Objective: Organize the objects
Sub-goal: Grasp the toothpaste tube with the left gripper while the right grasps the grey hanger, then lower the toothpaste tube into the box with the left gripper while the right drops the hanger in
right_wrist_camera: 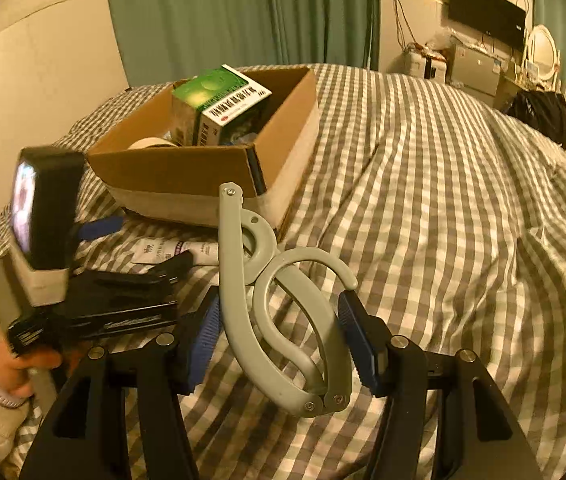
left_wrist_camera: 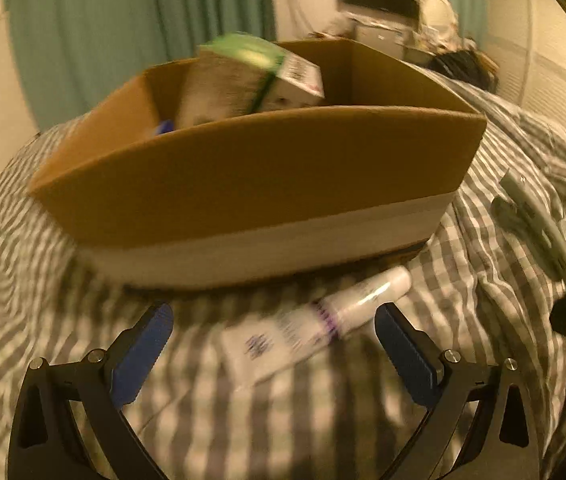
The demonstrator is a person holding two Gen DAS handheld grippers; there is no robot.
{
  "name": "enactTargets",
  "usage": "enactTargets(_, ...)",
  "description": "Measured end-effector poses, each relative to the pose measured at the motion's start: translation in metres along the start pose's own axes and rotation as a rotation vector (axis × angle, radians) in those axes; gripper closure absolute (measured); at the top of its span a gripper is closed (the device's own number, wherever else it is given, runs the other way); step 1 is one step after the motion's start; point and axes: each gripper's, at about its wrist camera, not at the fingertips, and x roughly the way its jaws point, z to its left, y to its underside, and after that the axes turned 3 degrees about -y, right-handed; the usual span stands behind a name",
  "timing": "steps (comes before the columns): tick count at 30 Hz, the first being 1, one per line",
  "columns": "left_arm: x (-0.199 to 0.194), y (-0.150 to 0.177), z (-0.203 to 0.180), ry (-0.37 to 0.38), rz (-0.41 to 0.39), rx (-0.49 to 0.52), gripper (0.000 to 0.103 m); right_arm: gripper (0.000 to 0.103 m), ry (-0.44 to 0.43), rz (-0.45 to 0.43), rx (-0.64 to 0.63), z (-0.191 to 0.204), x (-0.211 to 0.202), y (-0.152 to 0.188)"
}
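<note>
- Cardboard box [right_wrist_camera: 187,168], one only, sits on the grey checked bedcover [right_wrist_camera: 443,208]; its low walls stand open at the top.
- One green-and-white carton [right_wrist_camera: 219,104] leans tilted inside the box, with a pale roll [right_wrist_camera: 149,143] beside it.
- One white tube [left_wrist_camera: 323,320] lies flat on the bedcover just in front of the box, apart from it.
- Left gripper [left_wrist_camera: 275,336] hovers over the tube with both blue pads [left_wrist_camera: 143,356] spread wide, touching nothing.
- Right gripper [right_wrist_camera: 279,320] has its two fingers pressed against one grey folding hanger [right_wrist_camera: 239,280], held above the bedcover near the box corner.
- One hand [right_wrist_camera: 23,364] grasps the left tool's handle.
</note>
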Motion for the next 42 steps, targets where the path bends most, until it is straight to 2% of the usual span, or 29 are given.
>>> enactTargets(2,0.010,-0.005,-0.010,0.031,0.009,0.044,0.000,0.045,-0.008,0.005,0.004,-0.001,0.002,0.000)
enactTargets(4,0.020,-0.005,-0.015,0.021,0.038,0.070,0.000,0.045,-0.014,0.009,0.012,-0.004,0.002,0.001)
enactTargets(6,0.030,-0.002,-0.013,0.073,0.081,0.054,0.003,0.045,-0.015,0.014,0.021,-0.005,0.004,0.003)
enactTargets(8,0.031,0.000,-0.008,0.106,0.089,0.017,0.007,0.045,-0.012,0.022,0.026,-0.006,0.006,0.004)
enactTargets(10,0.028,0.000,-0.007,0.131,0.102,0.014,0.018,0.045,-0.006,0.029,0.028,-0.006,0.008,0.004)
enactTargets(12,0.023,0.001,-0.011,0.133,0.101,0.033,0.032,0.045,-0.002,0.028,0.024,-0.006,0.008,0.004)
enactTargets(13,0.019,0.002,-0.014,0.127,0.096,0.053,0.036,0.045,-0.001,0.028,0.022,-0.006,0.008,0.004)
enactTargets(15,0.010,0.004,-0.020,0.139,0.080,0.093,0.056,0.045,0.005,0.038,0.029,-0.008,0.011,0.006)
enactTargets(20,-0.014,0.013,-0.032,0.169,0.070,0.189,0.085,0.045,0.022,0.042,0.041,-0.009,0.009,0.009)
enactTargets(21,-0.018,0.014,-0.032,0.178,0.069,0.195,0.087,0.045,0.027,0.040,0.036,-0.007,0.008,0.010)
enactTargets(26,-0.040,0.026,-0.038,0.182,0.070,0.205,0.088,0.045,0.028,0.036,0.025,0.002,0.002,0.015)
enactTargets(30,-0.056,0.031,-0.026,0.176,0.069,0.140,0.089,0.045,0.027,0.012,0.016,0.012,-0.009,0.017)
enactTargets(34,-0.073,0.031,-0.011,0.124,0.089,0.087,0.089,0.045,0.015,-0.012,-0.001,0.024,-0.020,0.013)
enactTargets(42,-0.104,0.017,0.010,0.103,0.027,0.032,0.089,0.045,0.028,-0.070,-0.058,0.048,-0.054,0.003)
